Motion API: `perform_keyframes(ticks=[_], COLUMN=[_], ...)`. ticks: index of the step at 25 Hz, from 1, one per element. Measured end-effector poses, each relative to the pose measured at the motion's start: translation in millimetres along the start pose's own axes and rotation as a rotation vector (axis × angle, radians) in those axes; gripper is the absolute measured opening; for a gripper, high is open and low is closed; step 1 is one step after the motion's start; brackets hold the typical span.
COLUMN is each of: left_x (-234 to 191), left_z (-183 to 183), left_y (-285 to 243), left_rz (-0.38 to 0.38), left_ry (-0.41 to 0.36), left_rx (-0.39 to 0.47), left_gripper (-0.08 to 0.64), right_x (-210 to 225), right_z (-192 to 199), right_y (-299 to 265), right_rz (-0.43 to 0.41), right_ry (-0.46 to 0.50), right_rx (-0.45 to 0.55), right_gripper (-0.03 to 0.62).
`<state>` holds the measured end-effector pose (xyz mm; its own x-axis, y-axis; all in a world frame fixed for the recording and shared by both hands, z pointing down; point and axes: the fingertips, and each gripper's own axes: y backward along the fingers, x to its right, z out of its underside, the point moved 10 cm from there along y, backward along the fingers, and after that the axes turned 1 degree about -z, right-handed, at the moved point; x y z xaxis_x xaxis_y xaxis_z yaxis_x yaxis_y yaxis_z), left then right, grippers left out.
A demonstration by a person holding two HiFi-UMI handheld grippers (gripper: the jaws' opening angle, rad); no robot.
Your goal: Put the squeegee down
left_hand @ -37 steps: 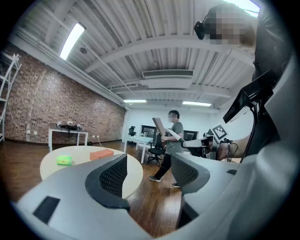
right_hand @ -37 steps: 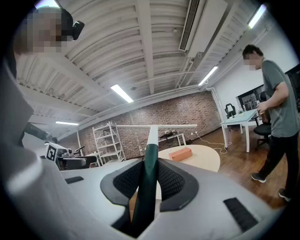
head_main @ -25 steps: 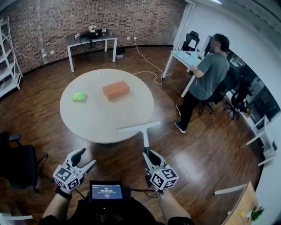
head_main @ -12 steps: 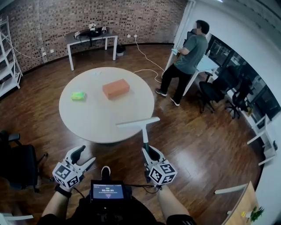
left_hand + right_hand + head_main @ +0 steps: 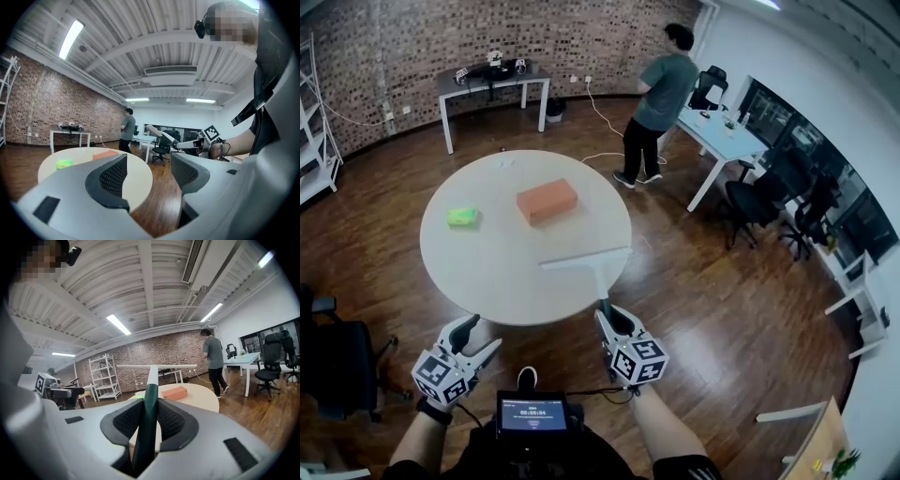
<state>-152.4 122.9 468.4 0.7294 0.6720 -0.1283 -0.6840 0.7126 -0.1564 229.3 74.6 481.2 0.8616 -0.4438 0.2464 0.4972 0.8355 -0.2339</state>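
From the head view, the right gripper pinches the dark handle of the squeegee. The handle crosses the near rim of the round table, and the pale blade lies crosswise over the table's near right part. This view does not settle whether the blade touches the top. An orange block and a small green object sit farther in, well apart from the blade, with bare tabletop between. The left gripper hangs over the wood floor, short of the rim. A dark chair stands to its left, and a person stands far off by a white desk.

The left gripper view shows what the head view cannot: its jaws are spread, with nothing between them but the table edge and floor beyond. The other gripper and the squeegee appear to its right.

The right gripper view shows both pads pressed on the green-black handle. The blade stands level against the brick wall, above the table surface, with the orange block just right of the shaft. A shelf rack stands at the left.
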Motion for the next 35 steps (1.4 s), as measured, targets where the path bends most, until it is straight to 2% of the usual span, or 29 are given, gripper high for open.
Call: perform_keyframes(ticks=[15,26,35], left_x=[-112,-160,-192], left_z=[-4,17,35], left_y=[-93,-121,-135], left_rz=[0.043,0.026,0.007], left_ry=[0.018,0.08,0.108], left_rx=[-0.039,-0.1,-0.143], left_gripper=[0.295,0.295,0.295], right_x=[63,123,150], right_z=[-1,60,110], right_y=[-181,-293,-351], right_rz=[0.038,0.12,0.167], right_ry=[0.028,0.003,0.009], right_rx=[-0.149,-0.339,-0.45], right_gripper=[0.11,0.11,0.11])
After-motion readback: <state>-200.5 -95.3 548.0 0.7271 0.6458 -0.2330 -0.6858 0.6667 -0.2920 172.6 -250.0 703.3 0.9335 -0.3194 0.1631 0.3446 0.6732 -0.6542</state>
